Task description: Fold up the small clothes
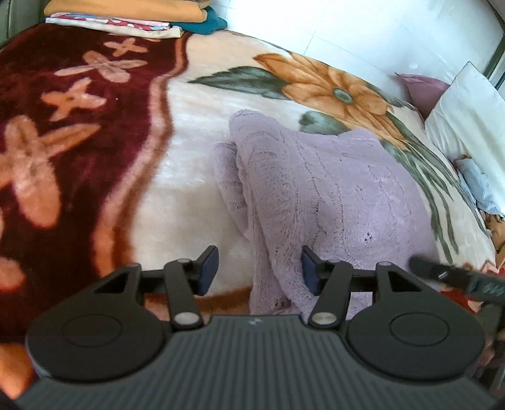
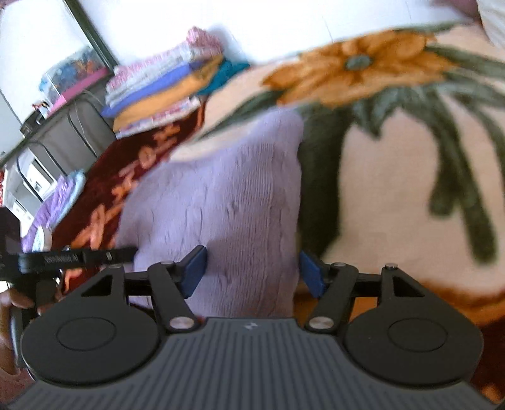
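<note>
A lilac knitted garment (image 1: 331, 195) lies folded on a flowered blanket (image 1: 195, 132). My left gripper (image 1: 259, 270) is open just above the garment's near left edge, its right pad (image 1: 309, 271) over the knit and its left pad (image 1: 209, 268) over the blanket. In the right wrist view the same garment (image 2: 227, 202) lies between the pads of my right gripper (image 2: 252, 271), which is open over its near edge. The other gripper's tip (image 2: 79, 257) shows at the left there, and the right gripper's tip (image 1: 457, 277) shows at the right of the left wrist view.
A stack of folded clothes (image 2: 164, 91) sits at the blanket's far end, also in the left wrist view (image 1: 126, 15). White and purple pillows (image 1: 467, 120) lie at the right. Another lilac cloth (image 2: 53, 205) lies at the left edge. Shelves and a box (image 2: 69, 75) stand beyond.
</note>
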`<state>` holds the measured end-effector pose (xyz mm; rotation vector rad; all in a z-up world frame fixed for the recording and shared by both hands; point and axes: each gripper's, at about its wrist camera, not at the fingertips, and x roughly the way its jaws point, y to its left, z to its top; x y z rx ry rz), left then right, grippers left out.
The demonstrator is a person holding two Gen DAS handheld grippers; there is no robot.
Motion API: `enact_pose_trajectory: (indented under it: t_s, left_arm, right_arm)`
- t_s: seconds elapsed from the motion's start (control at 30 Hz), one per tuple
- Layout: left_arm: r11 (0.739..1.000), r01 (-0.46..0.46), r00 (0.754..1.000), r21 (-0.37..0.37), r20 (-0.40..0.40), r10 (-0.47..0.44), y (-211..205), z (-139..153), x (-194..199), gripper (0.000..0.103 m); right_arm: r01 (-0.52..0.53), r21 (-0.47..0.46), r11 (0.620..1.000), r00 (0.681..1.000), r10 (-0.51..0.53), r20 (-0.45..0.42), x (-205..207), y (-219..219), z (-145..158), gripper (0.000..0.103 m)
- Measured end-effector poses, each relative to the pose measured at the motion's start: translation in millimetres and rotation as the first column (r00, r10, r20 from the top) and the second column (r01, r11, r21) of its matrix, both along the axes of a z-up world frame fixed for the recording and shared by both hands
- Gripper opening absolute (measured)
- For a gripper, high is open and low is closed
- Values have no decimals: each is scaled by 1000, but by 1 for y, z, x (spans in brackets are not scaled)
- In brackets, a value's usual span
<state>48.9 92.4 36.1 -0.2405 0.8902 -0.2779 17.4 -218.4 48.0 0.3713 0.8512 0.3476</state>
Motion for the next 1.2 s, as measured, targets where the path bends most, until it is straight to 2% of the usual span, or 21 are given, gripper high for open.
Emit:
enact_pose_trajectory:
  t_s: [0.1, 0.17, 0.2, 0.3, 0.37, 0.43, 0.6, 0.73, 0.8, 0.9, 1.2]
  left_arm:
    - [1000, -14, 1000, 1, 9, 14, -2, 6, -11, 59]
    - [1000, -19, 999, 5, 26, 19, -4, 14, -23, 56]
    - [1000, -25, 999, 10, 36, 24, -5, 18, -28, 58]
    - [997, -53, 996, 49, 68, 50, -15, 27, -47, 72]
    - [993, -74, 993, 91, 100, 64, -26, 29, -60, 72]
    - [988, -80, 991, 134, 116, 64, -37, 26, -70, 72]
    - [974, -108, 989, 200, 122, 85, -61, 4, -82, 72]
    - [976, -126, 990, 178, 81, 113, -70, -15, -82, 72]
    - [969, -138, 987, 206, 112, 117, -75, -19, -82, 72]
    - [959, -133, 988, 250, 111, 108, -82, -21, -80, 72]
    - [951, -138, 986, 278, 128, 106, -88, -24, -84, 73]
  right_arm:
    - [18, -6, 1000, 999, -18, -30, 0, 8, -13, 71]
    - [39, -4, 999, 999, -39, -22, -5, 9, -11, 72]
    - [47, -8, 999, 999, -47, -12, -8, 9, -8, 73]
    - [58, -43, 997, 998, -57, 36, -20, 12, 4, 76]
    - [71, -75, 995, 995, -64, 81, -30, 13, 12, 87]
    - [90, -108, 990, 988, -75, 139, -44, 16, 17, 92]
    - [95, -187, 978, 974, -52, 220, -70, 27, 13, 98]
    - [74, -226, 971, 977, -26, 210, -81, 38, -4, 100]
    - [68, -247, 966, 979, -17, 205, -84, 43, -10, 100]
    - [59, -256, 965, 983, -11, 185, -81, 45, -13, 100]
    - [78, -247, 966, 994, -55, 99, -69, 39, -24, 100]
